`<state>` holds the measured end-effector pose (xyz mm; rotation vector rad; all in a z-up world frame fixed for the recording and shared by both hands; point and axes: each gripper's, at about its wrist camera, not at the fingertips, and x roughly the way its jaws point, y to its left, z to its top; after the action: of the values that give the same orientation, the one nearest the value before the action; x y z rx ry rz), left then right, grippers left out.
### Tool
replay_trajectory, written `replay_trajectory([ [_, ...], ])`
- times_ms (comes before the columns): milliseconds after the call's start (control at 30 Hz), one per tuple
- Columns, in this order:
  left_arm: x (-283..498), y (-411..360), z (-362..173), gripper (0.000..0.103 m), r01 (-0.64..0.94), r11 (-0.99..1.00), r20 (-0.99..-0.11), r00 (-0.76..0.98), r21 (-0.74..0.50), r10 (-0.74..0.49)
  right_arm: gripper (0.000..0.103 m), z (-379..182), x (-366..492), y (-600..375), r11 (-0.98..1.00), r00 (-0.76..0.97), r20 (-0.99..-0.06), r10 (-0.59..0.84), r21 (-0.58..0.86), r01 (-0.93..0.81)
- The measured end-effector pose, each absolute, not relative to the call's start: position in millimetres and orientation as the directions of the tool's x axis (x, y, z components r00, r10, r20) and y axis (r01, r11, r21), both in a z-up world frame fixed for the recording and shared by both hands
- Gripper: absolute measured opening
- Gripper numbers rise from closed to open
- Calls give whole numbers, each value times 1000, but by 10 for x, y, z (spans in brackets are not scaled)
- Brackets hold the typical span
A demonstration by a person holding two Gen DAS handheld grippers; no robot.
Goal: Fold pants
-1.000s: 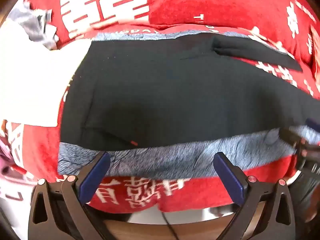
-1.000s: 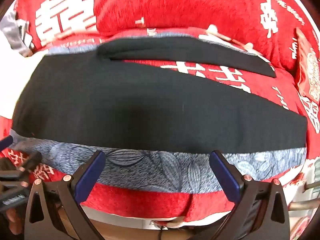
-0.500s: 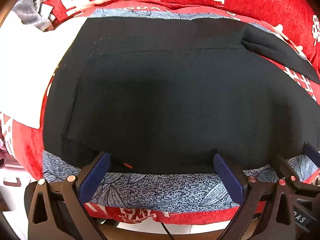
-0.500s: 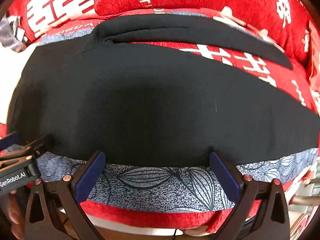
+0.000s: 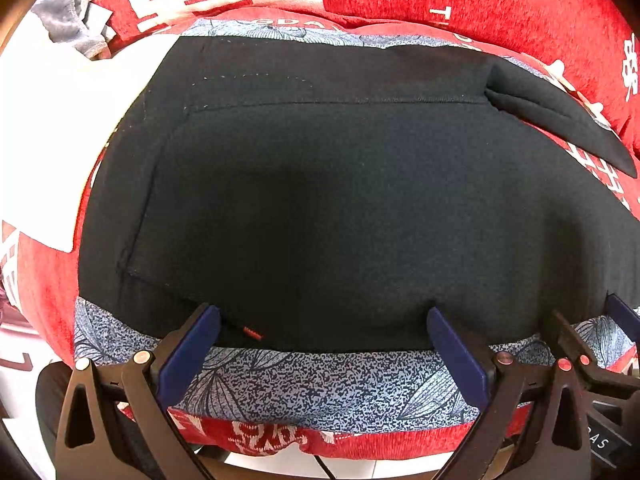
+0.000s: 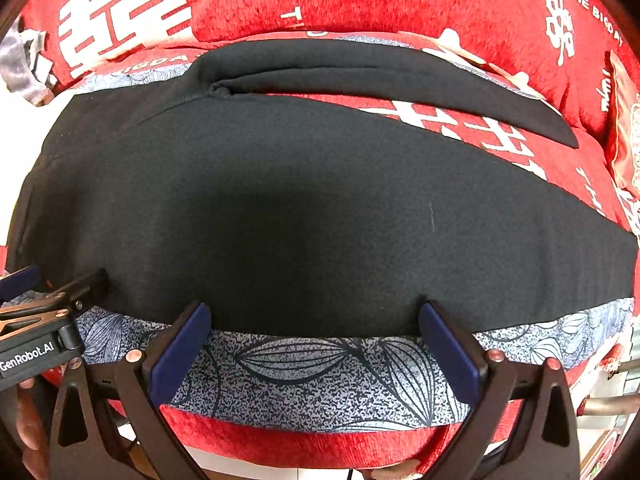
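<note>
Black pants point(image 5: 340, 208) point(image 6: 304, 208) lie flat across a red cushioned seat, waistband to the left, both legs running right. The far leg point(image 6: 400, 80) splays away from the near one. My left gripper point(image 5: 320, 316) is open, its blue fingertips at the near hem by the hip with a small red tag point(image 5: 252, 332) beside the left finger. My right gripper point(image 6: 316, 312) is open too, its tips touching the near edge of the near leg. Each gripper shows at the edge of the other's view: the right gripper point(image 5: 592, 332) and the left gripper point(image 6: 52, 292).
A blue-grey leaf-patterned cloth point(image 6: 320, 376) point(image 5: 320, 384) lies under the pants on the red seat cover point(image 6: 400, 0) with white characters. White fabric point(image 5: 60, 140) and a grey garment point(image 5: 72, 24) sit at the left. The seat's front edge is just below the grippers.
Both grippers have moved forward and down toward the near edge of the pants, from hovering over the patterned cloth to touching the hem. Both stay open.
</note>
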<state>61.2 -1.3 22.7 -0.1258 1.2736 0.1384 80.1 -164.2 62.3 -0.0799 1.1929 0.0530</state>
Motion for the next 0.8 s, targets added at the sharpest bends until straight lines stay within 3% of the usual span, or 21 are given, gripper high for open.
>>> replay_trajectory([
  [300, 731, -16, 259, 103, -175, 985, -969, 247, -11, 33, 103, 640, 800, -1615, 991, 371, -929, 5, -45, -126],
  [800, 1035, 24, 505, 103, -147, 985, -930, 339, 94, 139, 103, 961, 1220, -1682, 976, 416, -909, 29, -64, -208],
])
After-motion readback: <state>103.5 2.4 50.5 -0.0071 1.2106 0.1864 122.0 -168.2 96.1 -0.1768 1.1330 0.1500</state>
